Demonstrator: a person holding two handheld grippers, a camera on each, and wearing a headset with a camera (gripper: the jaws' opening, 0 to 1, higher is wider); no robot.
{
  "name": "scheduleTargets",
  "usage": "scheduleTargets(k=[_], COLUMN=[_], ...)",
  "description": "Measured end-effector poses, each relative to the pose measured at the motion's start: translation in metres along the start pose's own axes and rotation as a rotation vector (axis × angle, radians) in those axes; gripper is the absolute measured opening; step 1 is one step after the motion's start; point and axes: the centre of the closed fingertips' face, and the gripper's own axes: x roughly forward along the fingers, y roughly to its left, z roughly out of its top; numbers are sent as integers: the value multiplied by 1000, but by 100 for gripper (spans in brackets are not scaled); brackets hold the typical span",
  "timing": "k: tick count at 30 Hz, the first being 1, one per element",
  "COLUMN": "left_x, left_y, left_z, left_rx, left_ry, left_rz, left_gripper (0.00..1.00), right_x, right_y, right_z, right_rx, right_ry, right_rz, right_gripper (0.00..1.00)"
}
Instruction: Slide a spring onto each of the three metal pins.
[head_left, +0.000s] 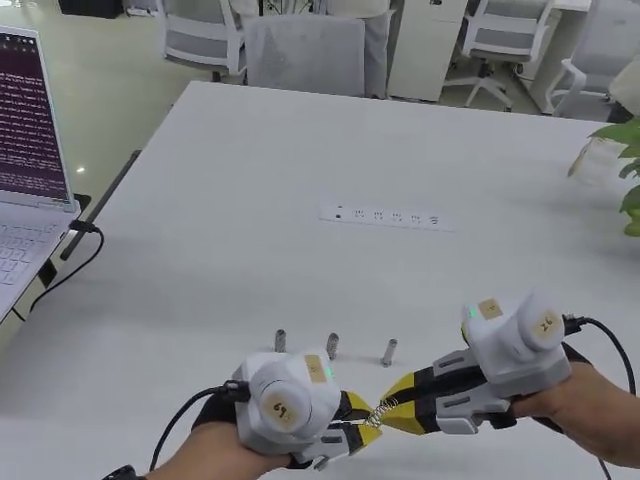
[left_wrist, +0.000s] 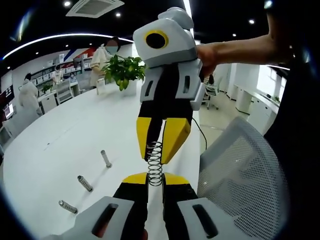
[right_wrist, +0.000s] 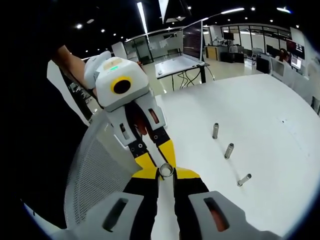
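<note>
Three short metal pins (head_left: 281, 340) (head_left: 333, 345) (head_left: 389, 351) stand upright in a row on the white table (head_left: 300, 180). The left gripper view shows them at lower left (left_wrist: 85, 183). They sit at the right of the right gripper view (right_wrist: 229, 150). Just in front of them, my left gripper (head_left: 362, 431) and right gripper (head_left: 398, 411) meet tip to tip. A small steel spring (head_left: 381, 410) spans between them. The spring (left_wrist: 155, 162) rises from my left gripper (left_wrist: 155, 180) into the right one's yellow jaws. End-on, the spring (right_wrist: 166, 170) is a ring in my right gripper (right_wrist: 167, 173).
An open laptop (head_left: 20, 150) with a black cable (head_left: 70, 270) sits at the table's left edge. A white power strip (head_left: 385, 216) lies mid-table, and a green plant (head_left: 615, 160) stands at the right. Office chairs (head_left: 300, 50) line the far side. A mesh chair (left_wrist: 245, 170) is close by.
</note>
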Motion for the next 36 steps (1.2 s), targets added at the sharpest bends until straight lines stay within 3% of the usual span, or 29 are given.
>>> scheduleTargets(k=[6, 12, 16, 21, 36], left_x=[-3, -4, -2, -1, 4], left_y=[3, 3, -2, -6, -10], left_z=[16, 34, 40, 46, 59], left_rx=[-20, -17, 2, 26, 54], left_ry=[-56, -108, -117, -119, -136], left_rz=[0, -11, -26, -43, -66], left_gripper=[2, 2, 2, 2, 2], right_x=[-13, -27, -34, -39, -44], right_y=[-2, 0, 0, 0, 5], right_z=[10, 19, 17, 17, 8], right_rx=[-45, -119, -201, -257, -382], right_ry=[17, 71, 162, 233, 388], right_rz=[-5, -6, 1, 4, 40], right_gripper=[8, 9, 10, 15, 14])
